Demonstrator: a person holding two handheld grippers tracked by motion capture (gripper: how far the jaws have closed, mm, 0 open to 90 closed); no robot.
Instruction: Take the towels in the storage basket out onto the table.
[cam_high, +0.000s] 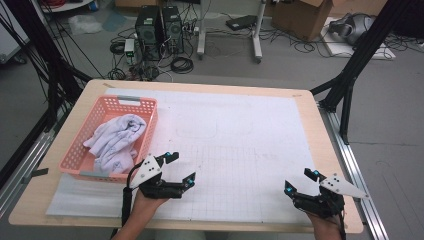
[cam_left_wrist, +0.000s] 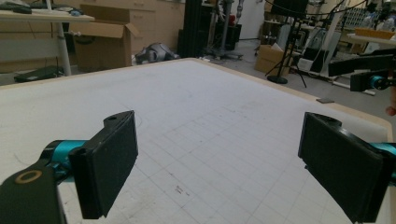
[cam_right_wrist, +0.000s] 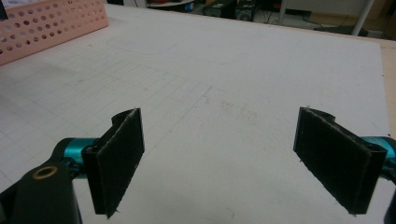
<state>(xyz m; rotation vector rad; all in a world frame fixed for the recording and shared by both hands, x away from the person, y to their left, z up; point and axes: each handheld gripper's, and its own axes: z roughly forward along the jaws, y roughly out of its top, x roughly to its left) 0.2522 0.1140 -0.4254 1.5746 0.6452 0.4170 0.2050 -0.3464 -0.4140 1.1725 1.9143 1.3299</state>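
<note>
Left gripper (cam_high: 180, 169): jaws spread wide, nothing between them, low over the white gridded paper sheet (cam_high: 240, 145), just beside the basket's near right corner.
Right gripper (cam_high: 301, 181): jaws released, empty, near the sheet's front right corner.
Pink perforated plastic basket (cam_high: 145, 112): at the table's left side.
Crumpled white cloth (cam_high: 116, 140): lying inside the basket.

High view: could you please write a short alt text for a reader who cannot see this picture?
Two hand-held grippers, the left gripper and the right gripper, rest open and empty at the near edge of a table covered with a white gridded sheet. A pink basket holding crumpled white cloth sits at the left, just beyond the left gripper.
</note>
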